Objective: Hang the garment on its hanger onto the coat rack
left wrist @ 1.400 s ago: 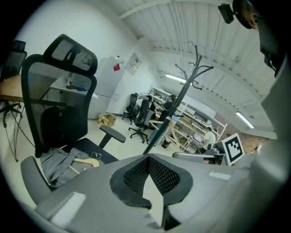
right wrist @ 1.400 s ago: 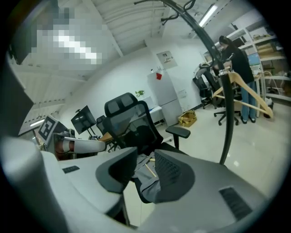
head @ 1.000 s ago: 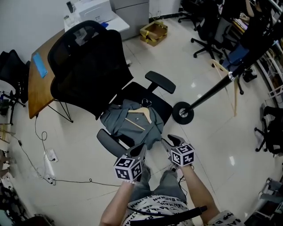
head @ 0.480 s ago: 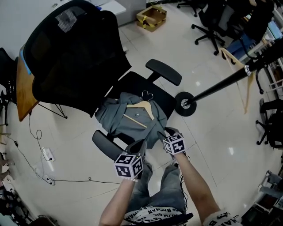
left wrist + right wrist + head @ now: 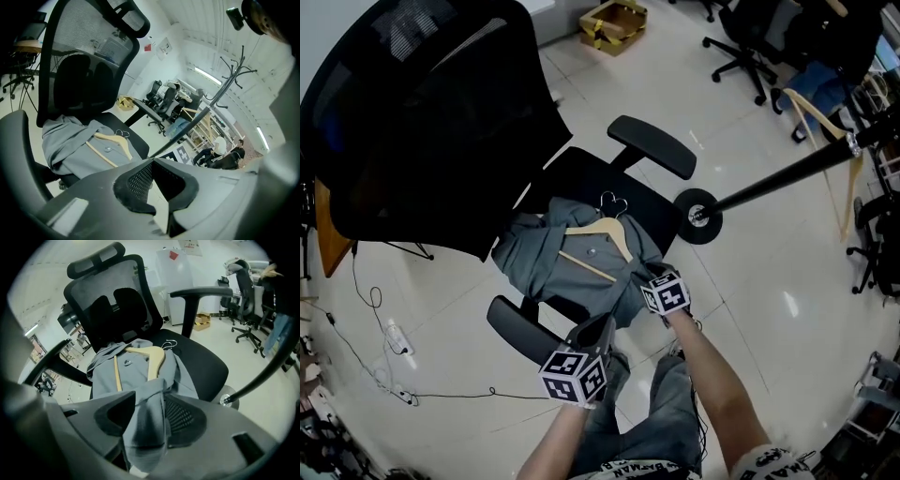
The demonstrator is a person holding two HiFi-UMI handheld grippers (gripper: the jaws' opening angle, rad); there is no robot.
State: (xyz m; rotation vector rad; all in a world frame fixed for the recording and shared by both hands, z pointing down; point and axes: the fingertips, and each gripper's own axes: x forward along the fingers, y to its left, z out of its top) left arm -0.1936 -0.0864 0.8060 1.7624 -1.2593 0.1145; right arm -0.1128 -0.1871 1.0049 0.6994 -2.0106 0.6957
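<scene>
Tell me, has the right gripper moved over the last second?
Yes. Against the chair seat, the right gripper has moved forward to the grey garment; a fold of its fabric now lies between the open jaws.

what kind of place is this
Probably an office: a mesh office chair up front, more swivel chairs behind on the glossy tiled floor, and a wooden desk at the left edge.
</scene>
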